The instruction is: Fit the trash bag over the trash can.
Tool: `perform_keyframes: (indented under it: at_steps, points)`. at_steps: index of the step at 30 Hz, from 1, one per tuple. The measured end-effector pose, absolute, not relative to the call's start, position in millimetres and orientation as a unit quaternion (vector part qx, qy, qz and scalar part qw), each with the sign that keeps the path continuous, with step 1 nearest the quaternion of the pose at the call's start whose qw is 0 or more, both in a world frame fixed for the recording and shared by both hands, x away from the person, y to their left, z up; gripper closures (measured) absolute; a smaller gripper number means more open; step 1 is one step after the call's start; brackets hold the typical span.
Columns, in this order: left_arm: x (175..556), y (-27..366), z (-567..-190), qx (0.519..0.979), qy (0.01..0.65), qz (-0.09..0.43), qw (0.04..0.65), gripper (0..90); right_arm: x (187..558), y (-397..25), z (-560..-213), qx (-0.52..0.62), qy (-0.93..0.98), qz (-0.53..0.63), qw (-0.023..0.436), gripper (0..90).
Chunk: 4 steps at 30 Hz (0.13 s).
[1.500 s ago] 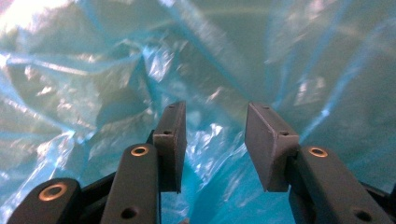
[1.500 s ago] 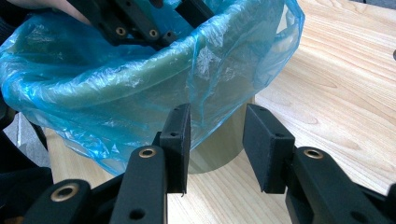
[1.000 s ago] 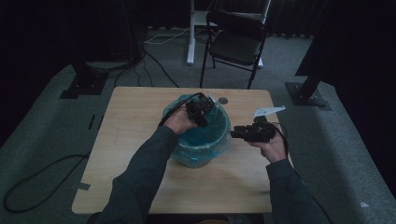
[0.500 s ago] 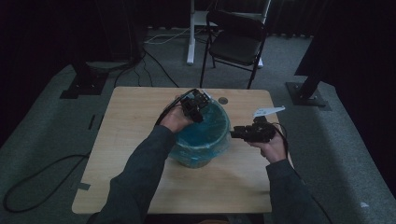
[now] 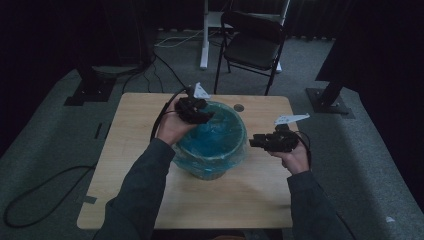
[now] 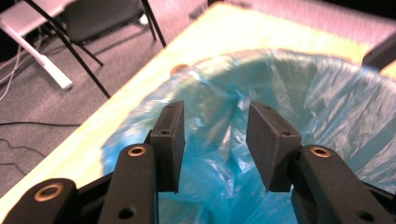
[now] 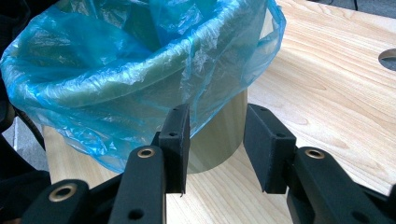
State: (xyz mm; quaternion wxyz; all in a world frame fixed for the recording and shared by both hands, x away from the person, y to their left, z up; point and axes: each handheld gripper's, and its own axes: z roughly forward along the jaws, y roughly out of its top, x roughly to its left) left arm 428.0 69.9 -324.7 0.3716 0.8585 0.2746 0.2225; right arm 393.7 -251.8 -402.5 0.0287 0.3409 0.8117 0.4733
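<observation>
A round bin (image 5: 215, 165) lined with a blue plastic bag (image 5: 212, 137) stands in the middle of the wooden table (image 5: 135, 145). My left gripper (image 5: 202, 116) hovers over the bin's far-left rim. Its jaws are open above the bag's inside (image 6: 327, 116), with nothing between them (image 6: 215, 121). My right gripper (image 5: 256, 142) is held just right of the bin and points at its side. Its jaws stand open (image 7: 217, 116) close to the bag's hanging edge (image 7: 116, 70) and the pale bin wall (image 7: 215, 144), touching neither.
A round hole (image 5: 239, 107) lies in the table's far side. Behind the table stand a black folding chair (image 5: 250, 45) and a white desk leg (image 5: 204, 35). Dark stand bases (image 5: 87, 92) (image 5: 327, 100) flank the table, and a cable (image 5: 30, 200) runs over the floor at left.
My left gripper has drifted left and slightly away from me, from above the bin's middle to its far-left rim. The right gripper has barely moved.
</observation>
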Motion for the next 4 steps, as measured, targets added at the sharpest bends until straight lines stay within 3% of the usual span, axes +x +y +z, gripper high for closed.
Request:
perform_keyframes:
  at_steps: [4]
  points:
    - [424.8, 87.5, -322.3, 0.84, 0.294, 0.238, 0.39, 56.9, 394.2, -251.8, -402.5, 0.341, 0.812, 0.473, 0.029, 60.6]
